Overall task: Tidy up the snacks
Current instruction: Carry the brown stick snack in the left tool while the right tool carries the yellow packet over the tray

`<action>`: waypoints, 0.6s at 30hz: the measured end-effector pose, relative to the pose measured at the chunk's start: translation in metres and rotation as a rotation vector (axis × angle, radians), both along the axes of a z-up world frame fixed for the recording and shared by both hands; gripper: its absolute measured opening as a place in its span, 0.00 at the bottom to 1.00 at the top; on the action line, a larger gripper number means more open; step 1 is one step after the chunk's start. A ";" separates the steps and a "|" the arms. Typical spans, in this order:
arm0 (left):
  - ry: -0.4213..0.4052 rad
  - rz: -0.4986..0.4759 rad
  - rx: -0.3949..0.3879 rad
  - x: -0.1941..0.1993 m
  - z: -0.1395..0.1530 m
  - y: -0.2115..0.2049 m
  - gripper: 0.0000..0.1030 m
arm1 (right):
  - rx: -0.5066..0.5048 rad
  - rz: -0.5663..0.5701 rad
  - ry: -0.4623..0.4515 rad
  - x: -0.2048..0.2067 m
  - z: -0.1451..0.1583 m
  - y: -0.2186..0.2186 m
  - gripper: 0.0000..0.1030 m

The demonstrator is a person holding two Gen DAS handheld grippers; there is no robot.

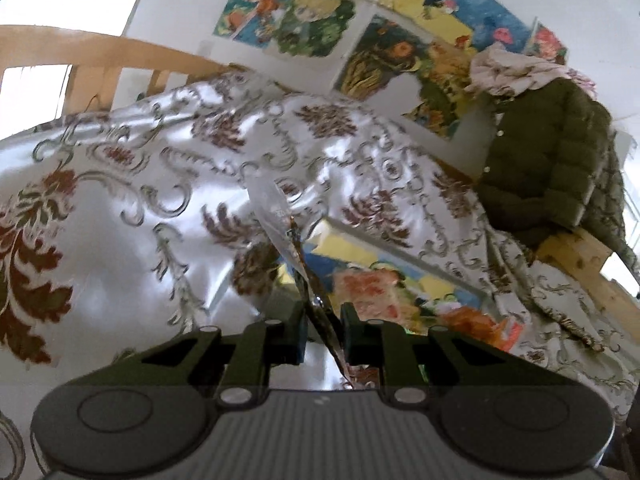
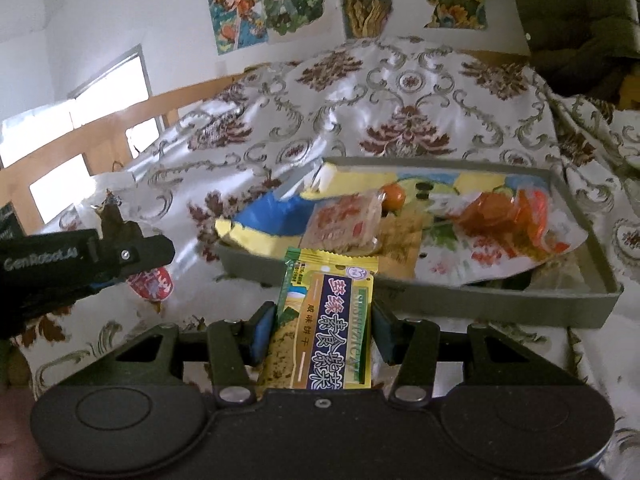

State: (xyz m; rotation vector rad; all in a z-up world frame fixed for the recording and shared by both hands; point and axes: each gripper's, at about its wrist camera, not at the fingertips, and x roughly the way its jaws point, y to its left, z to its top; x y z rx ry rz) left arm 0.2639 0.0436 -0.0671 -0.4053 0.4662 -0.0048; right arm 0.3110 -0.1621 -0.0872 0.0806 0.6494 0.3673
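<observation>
While my right hand-held gripper (image 2: 324, 334) clamps a green-and-yellow biscuit packet (image 2: 326, 328) between its blue pads, the packet's top edge reaches just short of the grey tray (image 2: 592, 240). That tray sits on the floral-cloth surface (image 2: 400, 120) and holds a yellow-and-blue bag (image 2: 264, 224), a clear packet of reddish snacks (image 2: 344, 220), and an orange-printed bag (image 2: 508, 224). My left hand-held gripper (image 1: 323, 334) pinches a thin, shiny wrapper (image 1: 280, 216) edge-on, its jaws nearly closed on it, held above the cloth beside the tray. A small red packet (image 2: 154, 284) lies on the cloth beneath it.
</observation>
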 end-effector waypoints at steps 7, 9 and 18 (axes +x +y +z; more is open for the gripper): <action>-0.058 -0.028 0.006 0.008 0.035 -0.004 0.19 | 0.039 -0.047 -0.090 0.011 0.031 -0.015 0.51; -0.062 -0.044 0.003 0.021 0.044 -0.005 0.19 | 0.055 -0.069 -0.114 0.019 0.038 -0.021 0.51; -0.071 -0.057 -0.044 0.103 0.046 -0.013 0.19 | 0.108 -0.166 -0.193 0.071 0.051 -0.055 0.51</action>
